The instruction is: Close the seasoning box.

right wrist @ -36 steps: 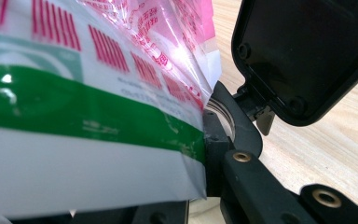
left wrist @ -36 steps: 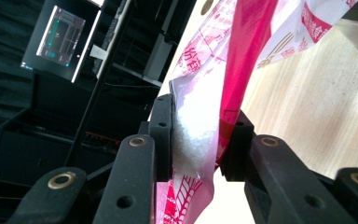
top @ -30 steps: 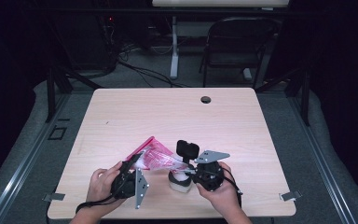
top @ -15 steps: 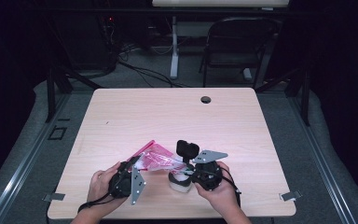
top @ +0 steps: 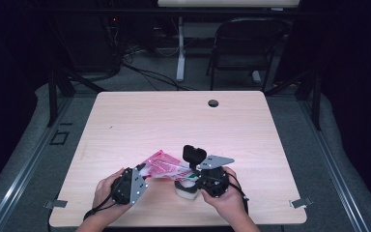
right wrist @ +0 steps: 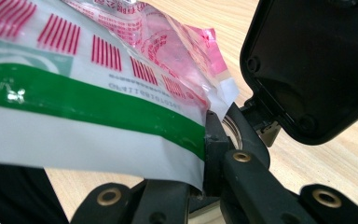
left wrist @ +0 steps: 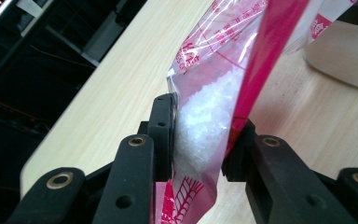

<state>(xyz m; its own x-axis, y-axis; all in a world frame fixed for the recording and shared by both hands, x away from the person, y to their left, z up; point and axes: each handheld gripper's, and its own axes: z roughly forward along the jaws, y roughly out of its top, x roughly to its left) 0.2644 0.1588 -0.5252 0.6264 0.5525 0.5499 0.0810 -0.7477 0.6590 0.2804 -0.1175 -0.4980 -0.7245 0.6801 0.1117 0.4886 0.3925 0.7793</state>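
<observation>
Fingers of both grippers pinch the red-printed plastic bag (top: 166, 164), which hangs low over the table (top: 125, 121) near the person's edge, above a white jar (top: 186, 188). Left gripper (left wrist: 200, 140) clamps its crystal-filled corner. Right gripper (right wrist: 212, 135) grips the green-striped edge.

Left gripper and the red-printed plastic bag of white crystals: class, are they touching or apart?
Touching. The left gripper view shows the left gripper with both fingers pressed against the plastic bag, pinching it between them.
</observation>
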